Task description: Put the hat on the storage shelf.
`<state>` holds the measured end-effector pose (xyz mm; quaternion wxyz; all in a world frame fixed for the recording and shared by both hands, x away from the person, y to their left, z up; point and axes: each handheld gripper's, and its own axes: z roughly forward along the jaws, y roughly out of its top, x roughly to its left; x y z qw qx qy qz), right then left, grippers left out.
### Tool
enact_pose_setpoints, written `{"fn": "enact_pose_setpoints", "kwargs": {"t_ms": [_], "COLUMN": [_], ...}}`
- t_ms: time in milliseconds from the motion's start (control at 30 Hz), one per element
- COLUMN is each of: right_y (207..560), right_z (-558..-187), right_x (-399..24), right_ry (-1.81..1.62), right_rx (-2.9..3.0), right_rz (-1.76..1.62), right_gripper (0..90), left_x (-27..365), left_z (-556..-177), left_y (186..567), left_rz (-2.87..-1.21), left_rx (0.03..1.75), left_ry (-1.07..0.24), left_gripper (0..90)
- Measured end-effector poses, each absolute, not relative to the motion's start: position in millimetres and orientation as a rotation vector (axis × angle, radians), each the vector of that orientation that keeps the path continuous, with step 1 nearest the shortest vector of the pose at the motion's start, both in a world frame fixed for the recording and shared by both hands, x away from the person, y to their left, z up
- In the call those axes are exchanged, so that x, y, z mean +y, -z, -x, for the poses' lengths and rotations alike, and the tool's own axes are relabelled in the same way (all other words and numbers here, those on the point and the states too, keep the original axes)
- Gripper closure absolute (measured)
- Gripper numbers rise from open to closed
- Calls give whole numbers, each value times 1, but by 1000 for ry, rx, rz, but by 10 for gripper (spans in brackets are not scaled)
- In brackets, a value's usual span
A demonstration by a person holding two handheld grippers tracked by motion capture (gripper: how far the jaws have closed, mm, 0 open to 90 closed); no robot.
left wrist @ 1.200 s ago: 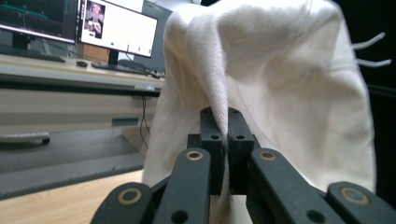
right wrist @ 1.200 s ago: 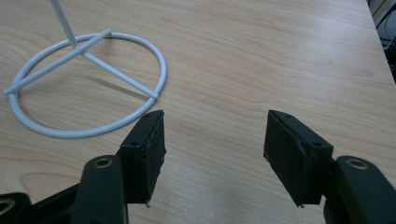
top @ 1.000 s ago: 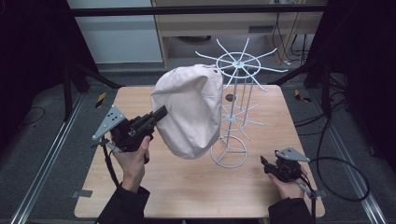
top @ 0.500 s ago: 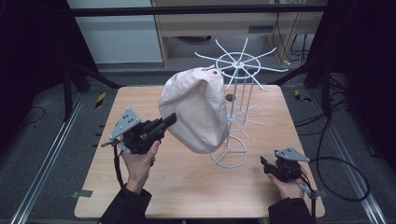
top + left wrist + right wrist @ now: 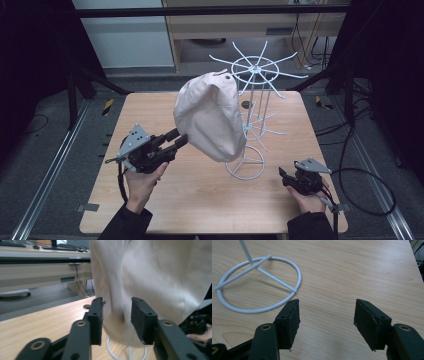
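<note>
1. One cream cap, one white wire rack, two grippers.
2. My left gripper has just been opening; the jaws stand apart, with the cap hanging on the rack right at their tips.
3. My right gripper rests low on the table, jaws wide, the rack's base ring just ahead.

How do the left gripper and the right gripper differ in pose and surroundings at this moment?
The left gripper is raised off the light wooden table, its jaws just opened beside the cream cloth hat hanging on the white wire rack. The right gripper sits low near the table's edge, aimed toward the rack's ring base, nothing between its jaws. Both are open and black.
</note>
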<state>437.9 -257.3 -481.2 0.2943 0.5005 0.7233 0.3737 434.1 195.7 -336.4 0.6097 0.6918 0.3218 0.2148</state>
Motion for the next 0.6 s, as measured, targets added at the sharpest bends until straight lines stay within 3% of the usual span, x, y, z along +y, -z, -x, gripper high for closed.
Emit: {"fn": "enact_pose_setpoints", "kwargs": {"t_ms": [267,600], "right_y": [482,482], "right_z": [-438,-438], "right_x": [-258,-259], "right_ry": [-991,-995], "right_rx": [1925,1919], "right_rz": [-1338,-1347], "right_gripper": [362,336], "left_x": [242,291], "left_z": [-424,-430], "left_y": [372,431], "left_rz": [-1642,-1748], "left_rx": [876,1135], "left_ry": [-582,-640], "left_gripper": [483,438]}}
